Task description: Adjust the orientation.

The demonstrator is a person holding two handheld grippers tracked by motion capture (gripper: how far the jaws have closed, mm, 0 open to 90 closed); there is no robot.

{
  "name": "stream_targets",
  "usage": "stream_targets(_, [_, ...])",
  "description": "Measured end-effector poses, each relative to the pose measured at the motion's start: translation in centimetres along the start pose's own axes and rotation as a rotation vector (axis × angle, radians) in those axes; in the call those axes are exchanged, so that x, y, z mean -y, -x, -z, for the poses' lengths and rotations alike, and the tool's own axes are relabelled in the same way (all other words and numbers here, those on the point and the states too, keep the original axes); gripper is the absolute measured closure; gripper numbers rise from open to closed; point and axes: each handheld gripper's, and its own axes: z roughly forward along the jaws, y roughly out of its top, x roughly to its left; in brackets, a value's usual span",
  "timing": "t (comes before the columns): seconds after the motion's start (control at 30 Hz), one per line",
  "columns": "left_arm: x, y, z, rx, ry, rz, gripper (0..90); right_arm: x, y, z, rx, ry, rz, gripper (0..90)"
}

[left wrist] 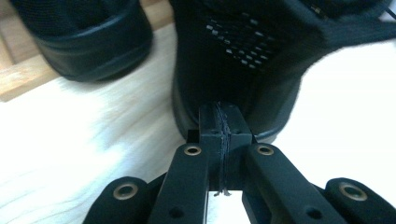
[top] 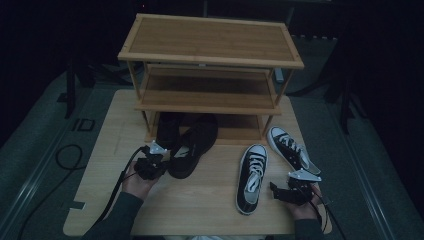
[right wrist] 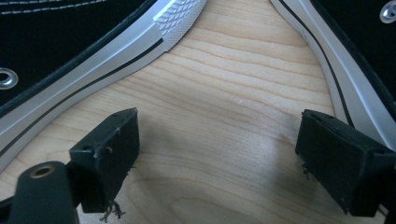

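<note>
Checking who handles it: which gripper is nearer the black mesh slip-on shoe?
Left. The left gripper is shut right at the black mesh slip-on shoe; the right gripper sits beyond a black-and-white sneaker.

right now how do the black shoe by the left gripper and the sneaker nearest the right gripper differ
The black shoe is all black; the sneaker has white laces, toe cap and sole edge. The black shoe's toe reaches under the shoe rack; the sneaker lies clear of it. Both rest upright on the table.

A dim recording studio: black curtains, floor cables (top: 67,156), stands around a table (top: 200,210).
</note>
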Motion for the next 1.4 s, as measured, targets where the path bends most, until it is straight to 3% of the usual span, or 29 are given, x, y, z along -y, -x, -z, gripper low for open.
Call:
stream_targets(0.33, [-0.6,2.0,-0.8,0.05,-0.004,-0.032,89.7,0.0,0.0,0.0,0.0,0.0,0.0,13.4])
stream_targets(0.57, [-2.1,3.8,-2.3,0.095,-0.005,-0.074,89.6,0.0,0.0,0.0,-0.002,0.001,0.002,13.4])
stream_targets(0.77, [-3.0,4.6,-3.1,0.094,0.005,-0.086,89.4,0.0,0.0,0.0,-0.003,0.001,0.003,13.4])
stream_targets(0.9, [-3.0,5.2,-3.1,0.083,0.005,-0.105,88.8,0.0,0.0,-0.1,-0.004,0.002,0.003,13.4])
stream_targets(1.2, [-2.3,6.7,-3.1,0.118,-0.027,-0.153,89.1,-0.1,0.0,-0.1,-0.006,0.0,0.005,13.4])
stream_targets(1.4, [-1.8,7.6,-4.5,0.139,-0.074,-0.182,89.7,-0.1,0.0,-0.1,-0.006,0.0,0.006,13.3])
